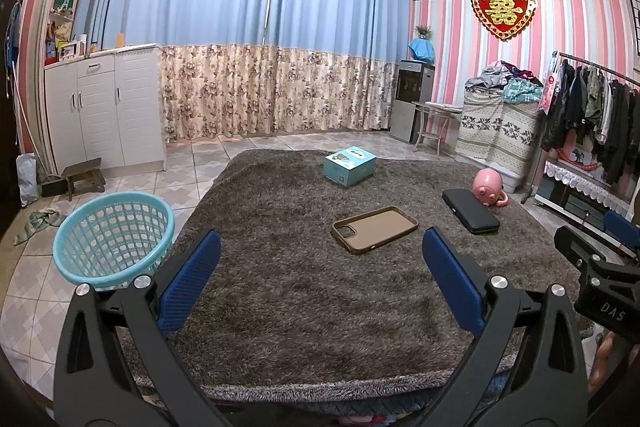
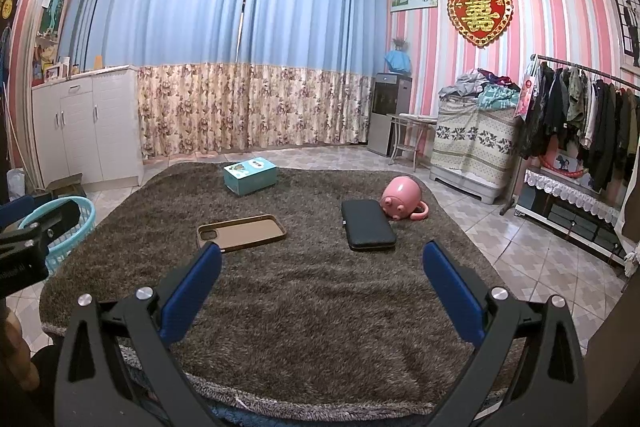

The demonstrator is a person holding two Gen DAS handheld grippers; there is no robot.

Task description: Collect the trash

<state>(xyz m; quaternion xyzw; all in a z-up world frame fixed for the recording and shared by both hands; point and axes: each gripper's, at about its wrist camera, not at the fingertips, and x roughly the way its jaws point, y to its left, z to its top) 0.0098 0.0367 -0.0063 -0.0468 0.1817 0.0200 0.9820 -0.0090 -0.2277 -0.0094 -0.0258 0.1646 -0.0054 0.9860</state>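
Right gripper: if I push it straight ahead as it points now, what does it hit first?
Probably bare rug. The open right gripper aims between the phone case and black case; depth is unclear.

On rug (image 1: 280, 291): 1 box (image 1: 350, 167), 1 phone case (image 1: 375, 229), 1 black case (image 1: 471, 209), 1 pink mug (image 1: 488, 187); 1 basket (image 1: 114, 239).

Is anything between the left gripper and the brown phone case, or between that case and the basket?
Nothing visible. The left gripper is open, with only bare rug before the phone case. The basket stands on the floor off the rug's left edge, with no object between.
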